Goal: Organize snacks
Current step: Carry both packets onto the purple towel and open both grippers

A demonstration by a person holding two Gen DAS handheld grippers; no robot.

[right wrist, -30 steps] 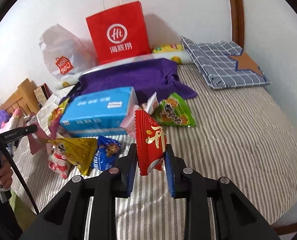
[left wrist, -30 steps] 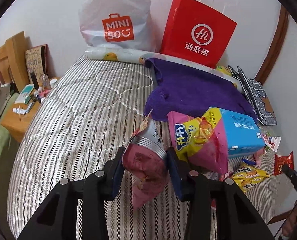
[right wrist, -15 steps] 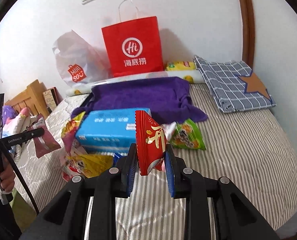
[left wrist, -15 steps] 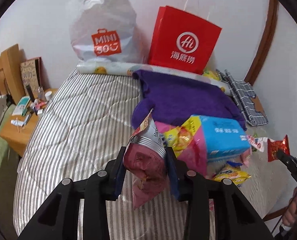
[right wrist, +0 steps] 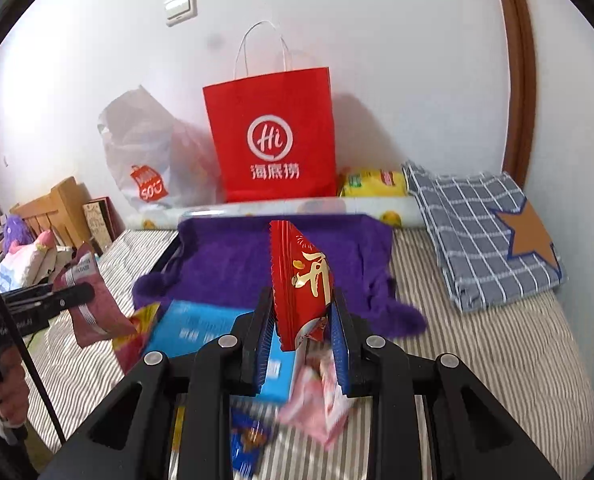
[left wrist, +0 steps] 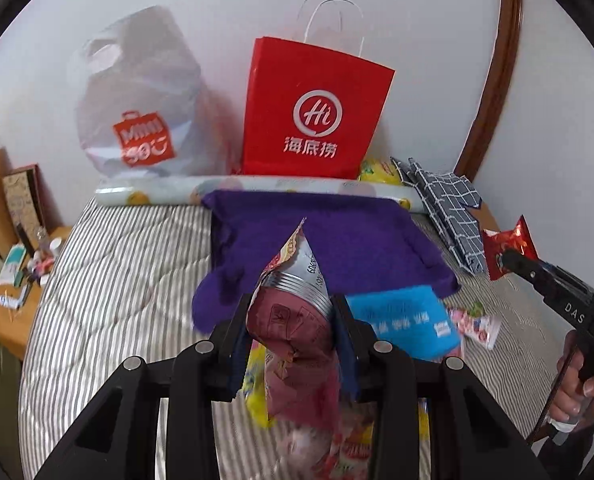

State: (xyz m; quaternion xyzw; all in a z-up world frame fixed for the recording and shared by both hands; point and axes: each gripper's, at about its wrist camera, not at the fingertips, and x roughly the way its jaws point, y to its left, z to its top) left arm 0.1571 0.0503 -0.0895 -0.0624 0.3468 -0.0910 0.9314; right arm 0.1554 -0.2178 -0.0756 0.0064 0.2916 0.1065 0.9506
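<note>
Your left gripper was clamped on a crinkly dusty-pink foil snack pouch w/ a ribbed silver seal band; the pouch stood pinched between the blue-lined pads, top corner poking up past the fingertips, bottom sagging below them. Your right gripper was clenched on a glossy red foil snack packet w/ a serrated edge & gold lettering, held upright, most of it above the pads. Both hung above the grey-and-white striped quilted mattress, clear of it. Under & ahead of the grippers lay the loose pile: a flat blue cardboard box, a small pink-and-white crinkled sachet just beside it, a pale pink wrapper & a dark blue packet, both blurred. Behind the pile a fuzzy purple towel spread toward the wall, where a stiff red paper bag w/ white cord handles stood upright next to a slumped white plastic shopping bag. A folded blue-check cloth w/ a tan star patch lay at the right, well apart from the snacks. Your right hand showed gripping its handle at the left cam's edge.
</note>
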